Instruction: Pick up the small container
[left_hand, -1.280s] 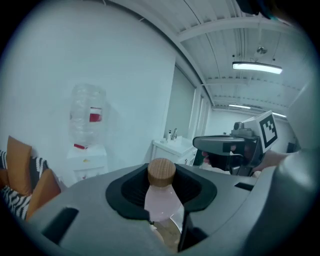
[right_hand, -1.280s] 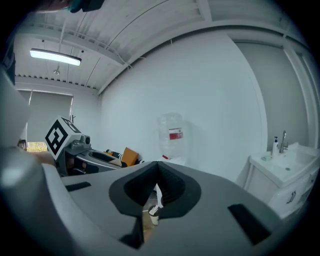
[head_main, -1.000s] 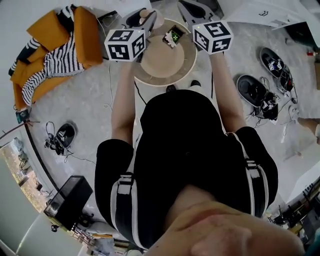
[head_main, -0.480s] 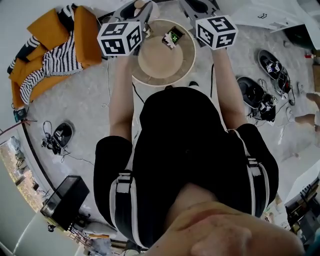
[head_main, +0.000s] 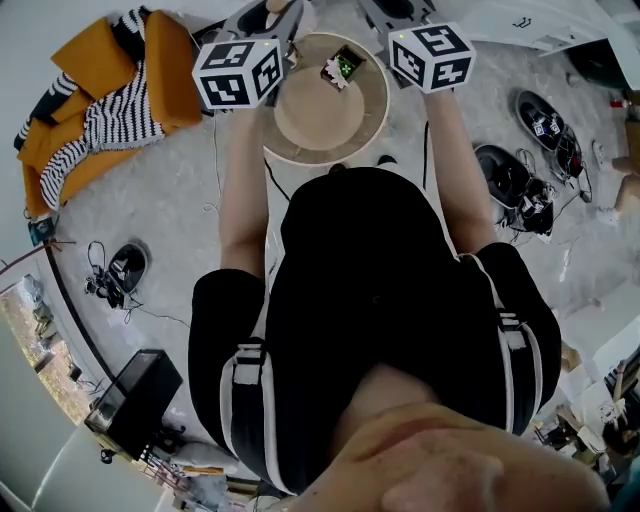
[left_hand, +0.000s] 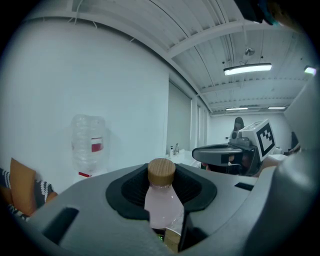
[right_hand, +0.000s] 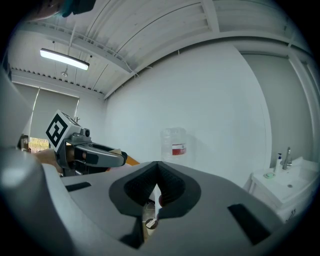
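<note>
Left gripper view shows the left hand-held gripper (left_hand: 161, 189) grasping the small container (left_hand: 163, 207), pink with a wooden cap (left_hand: 161, 171). The right hand-held gripper's (right_hand: 156, 186) 2 jaws meet, empty.

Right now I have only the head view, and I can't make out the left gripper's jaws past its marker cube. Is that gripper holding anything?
Observer: Yes. The left gripper view shows the left gripper closed on a small bottle with a pale pink body and a wooden cap.
Operator: And the right gripper? Its cube blocks it for me too.
Observer: In the right gripper view, the right gripper has its jaws together with nothing between them.
</note>
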